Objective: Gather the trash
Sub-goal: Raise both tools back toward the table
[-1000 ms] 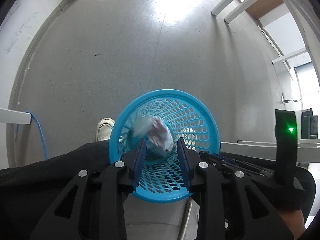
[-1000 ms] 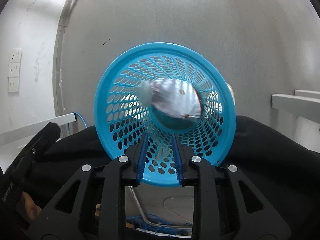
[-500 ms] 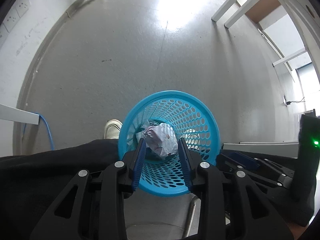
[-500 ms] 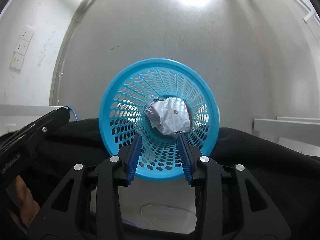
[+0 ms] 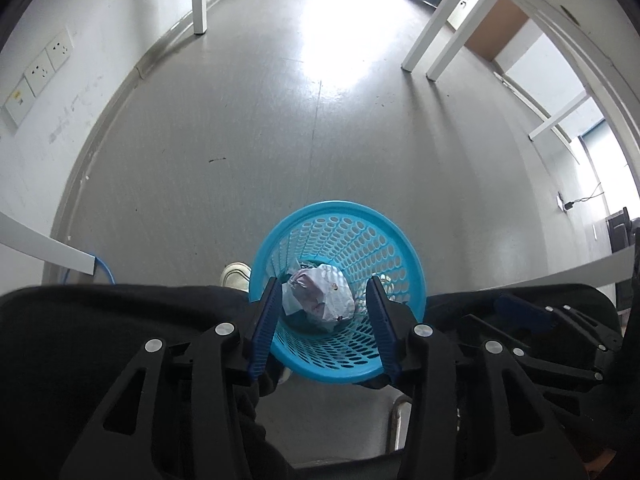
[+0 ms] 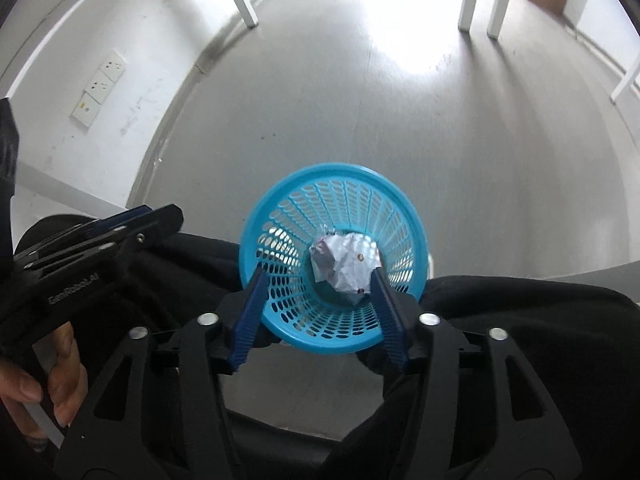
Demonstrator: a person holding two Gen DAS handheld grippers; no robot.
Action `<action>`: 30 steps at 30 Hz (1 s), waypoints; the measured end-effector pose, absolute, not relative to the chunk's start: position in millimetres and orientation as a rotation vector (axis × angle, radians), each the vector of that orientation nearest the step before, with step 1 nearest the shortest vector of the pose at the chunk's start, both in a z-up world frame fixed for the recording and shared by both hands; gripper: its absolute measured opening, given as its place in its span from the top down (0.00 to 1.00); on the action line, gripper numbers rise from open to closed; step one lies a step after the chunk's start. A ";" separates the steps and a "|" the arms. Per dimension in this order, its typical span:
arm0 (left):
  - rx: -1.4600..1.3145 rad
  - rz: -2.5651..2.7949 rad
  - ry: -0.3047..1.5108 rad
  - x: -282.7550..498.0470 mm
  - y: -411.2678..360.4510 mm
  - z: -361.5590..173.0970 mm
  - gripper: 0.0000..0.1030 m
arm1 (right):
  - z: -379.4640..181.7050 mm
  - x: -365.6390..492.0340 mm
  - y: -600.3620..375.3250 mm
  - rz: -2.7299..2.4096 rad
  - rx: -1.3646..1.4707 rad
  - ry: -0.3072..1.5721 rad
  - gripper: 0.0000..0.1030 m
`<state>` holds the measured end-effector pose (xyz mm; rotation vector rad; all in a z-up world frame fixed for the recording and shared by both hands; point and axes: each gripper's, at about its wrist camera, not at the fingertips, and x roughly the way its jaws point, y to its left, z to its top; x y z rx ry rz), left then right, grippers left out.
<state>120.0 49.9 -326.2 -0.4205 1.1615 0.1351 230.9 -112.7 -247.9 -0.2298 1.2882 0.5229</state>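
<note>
The crumpled wrapper [image 6: 347,266] is seen lying at the bottom of the blue basket [image 6: 280,200] on the floor. Both the left gripper [image 5: 325,322] and right gripper [image 6: 316,312] are spread apart and empty. Further trash is best released centred above the rim, judged from this view.

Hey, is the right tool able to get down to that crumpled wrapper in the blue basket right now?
Probably yes. The right tool is open above the blue basket, whose mouth is uncovered, and the crumpled wrapper lies exposed at the bottom. The narrowing walls may crowd the fingers.
</note>
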 end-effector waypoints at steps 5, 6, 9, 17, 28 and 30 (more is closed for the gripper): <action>-0.421 0.132 1.109 103.5 50.8 -310.5 0.49 | -223.4 212.3 -121.5 0.538 -0.238 1.229 0.44; -0.430 0.133 1.096 98.6 52.5 -305.7 0.49 | -217.2 208.6 -125.7 0.541 -0.228 1.218 0.42; -0.438 0.137 1.059 85.4 55.2 -291.3 0.46 | -201.1 198.2 -135.2 0.541 -0.216 1.193 0.39; -0.355 0.082 0.929 43.6 35.9 -230.4 0.21 | -154.0 165.2 -158.0 0.560 -0.232 1.095 0.35; -0.339 0.054 0.778 -23.9 31.2 -175.6 0.06 | -93.5 119.8 -182.7 0.626 -0.200 0.948 0.20; -0.327 0.044 0.754 -33.2 30.3 -165.5 0.06 | -82.5 112.2 -187.1 0.623 -0.202 0.922 0.19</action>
